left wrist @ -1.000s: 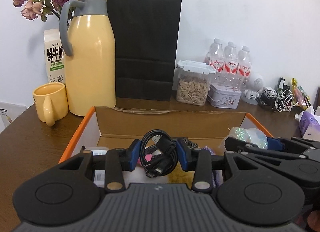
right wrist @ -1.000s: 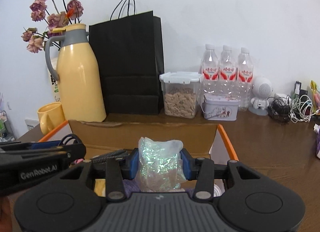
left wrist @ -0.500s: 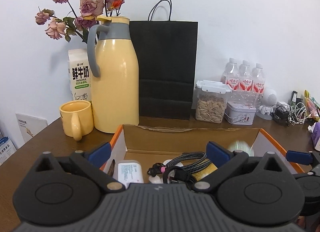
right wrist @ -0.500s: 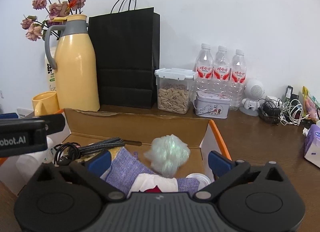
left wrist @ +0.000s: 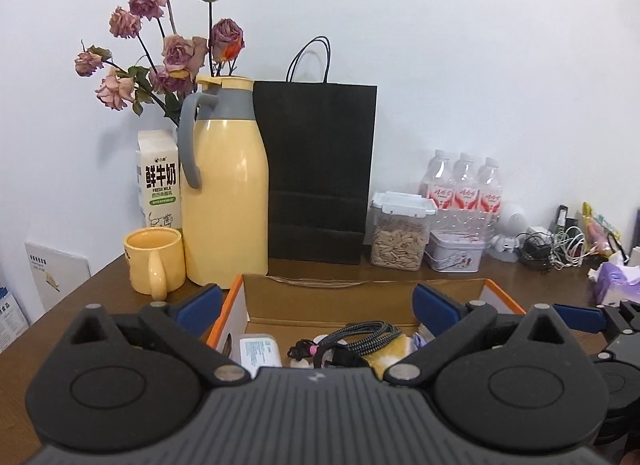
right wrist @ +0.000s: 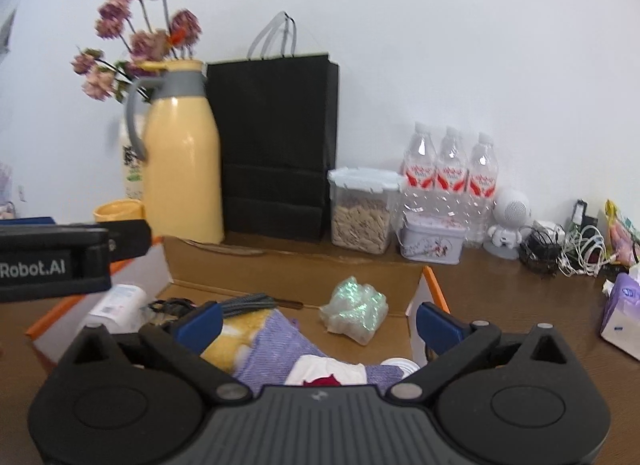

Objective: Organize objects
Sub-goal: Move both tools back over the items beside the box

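A brown wood-grain worktop (left wrist: 60,317) fills the lower frame in both views. On it at lower centre sits an open cardboard box (right wrist: 296,273) with orange edges. The left gripper (left wrist: 316,305) and right gripper (right wrist: 318,319) hang above it, jaws spread wide, holding nothing. Only the right view shows the crinkly iridescent plastic bundle (right wrist: 354,311) lying on the box floor, right of centre, beside a knitted purple cloth (right wrist: 276,349). The left view shows the coiled braided cable (left wrist: 360,339) clearly at lower centre, next to a small white bottle (left wrist: 258,349).
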Demonstrator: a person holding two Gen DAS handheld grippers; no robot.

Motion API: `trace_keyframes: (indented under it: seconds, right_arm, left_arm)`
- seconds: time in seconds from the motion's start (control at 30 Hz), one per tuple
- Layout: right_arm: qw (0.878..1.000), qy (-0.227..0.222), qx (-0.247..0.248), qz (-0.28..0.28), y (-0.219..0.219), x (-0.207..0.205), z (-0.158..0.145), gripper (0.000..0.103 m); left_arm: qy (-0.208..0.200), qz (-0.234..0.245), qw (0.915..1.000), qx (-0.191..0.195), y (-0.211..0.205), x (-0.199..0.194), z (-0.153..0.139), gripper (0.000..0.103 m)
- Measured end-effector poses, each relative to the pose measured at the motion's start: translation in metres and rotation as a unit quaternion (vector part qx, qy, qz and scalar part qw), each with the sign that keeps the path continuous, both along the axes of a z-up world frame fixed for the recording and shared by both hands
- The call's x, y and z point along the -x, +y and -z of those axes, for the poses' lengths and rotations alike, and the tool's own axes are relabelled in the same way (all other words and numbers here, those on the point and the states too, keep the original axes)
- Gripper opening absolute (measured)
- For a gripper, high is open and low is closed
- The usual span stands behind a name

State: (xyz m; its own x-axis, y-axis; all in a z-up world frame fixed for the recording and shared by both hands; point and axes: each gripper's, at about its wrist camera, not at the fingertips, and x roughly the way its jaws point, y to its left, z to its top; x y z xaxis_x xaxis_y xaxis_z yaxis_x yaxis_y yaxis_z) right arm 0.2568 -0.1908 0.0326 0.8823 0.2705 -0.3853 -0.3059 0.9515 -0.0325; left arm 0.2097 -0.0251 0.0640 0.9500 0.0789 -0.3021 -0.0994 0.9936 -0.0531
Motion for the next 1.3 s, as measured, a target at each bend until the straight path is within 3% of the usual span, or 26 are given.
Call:
trace_keyframes:
  seconds: [0.3, 0.77, 0.97, 1.03, 1.1, 1.3]
  right_arm:
    - [1.000, -0.007, 0.001, -0.014, -0.009, 0.050, -0.007, 0.103]
    - [0.998, 0.044, 0.022, -0.046, -0.025, 0.122, 0.029, 0.102]
    - [0.995, 0.077, -0.003, -0.056, -0.035, 0.130, 0.046, 0.077]
    - [0.994, 0.093, -0.015, -0.057, -0.037, 0.129, 0.052, 0.052]
    - [0.993, 0.100, -0.017, -0.053, -0.036, 0.126, 0.056, 0.043]
    - [0.993, 0.109, -0.017, -0.039, -0.031, 0.115, 0.062, 0.031]
  left_arm:
    - [0.011, -0.008, 0.9998, 0.011, 0.010, 0.041, -0.008, 0.103]
    - [0.061, -0.004, 0.9981, 0.008, 0.025, 0.099, 0.014, 0.103]
    - [0.081, -0.007, 0.9966, 0.013, 0.032, 0.116, 0.030, 0.103]
    - [0.086, -0.002, 0.9962, 0.016, 0.034, 0.122, 0.034, 0.103]
    - [0.090, -0.002, 0.9959, 0.015, 0.036, 0.127, 0.038, 0.103]
    - [0.105, -0.006, 0.9943, 0.019, 0.045, 0.134, 0.048, 0.103]
